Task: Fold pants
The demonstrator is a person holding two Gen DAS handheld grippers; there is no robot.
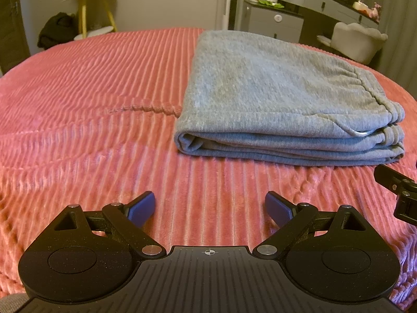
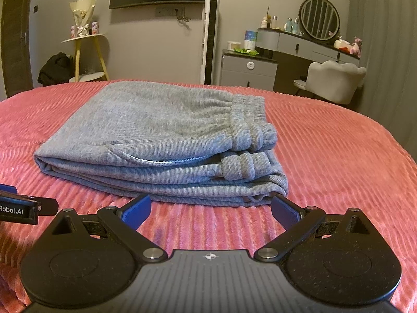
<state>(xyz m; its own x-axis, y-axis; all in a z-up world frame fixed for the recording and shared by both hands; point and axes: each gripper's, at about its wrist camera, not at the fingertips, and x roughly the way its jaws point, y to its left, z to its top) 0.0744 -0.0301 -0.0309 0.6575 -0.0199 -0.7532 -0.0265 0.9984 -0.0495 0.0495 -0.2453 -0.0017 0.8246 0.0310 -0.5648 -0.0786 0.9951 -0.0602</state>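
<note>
The grey pants lie folded in a flat stack on the pink ribbed bedspread, the elastic waistband at the right end. They also show in the right wrist view, with the waistband on top at the right. My left gripper is open and empty, low over the bedspread in front of the stack's left end. My right gripper is open and empty, just in front of the stack's near edge. Each gripper's side shows in the other's view, the right and the left.
Past the bed's far edge stand a yellow-legged side table, a dark bag on the floor, a white tower fan, a grey cabinet, a dresser with a round mirror, and a pale chair.
</note>
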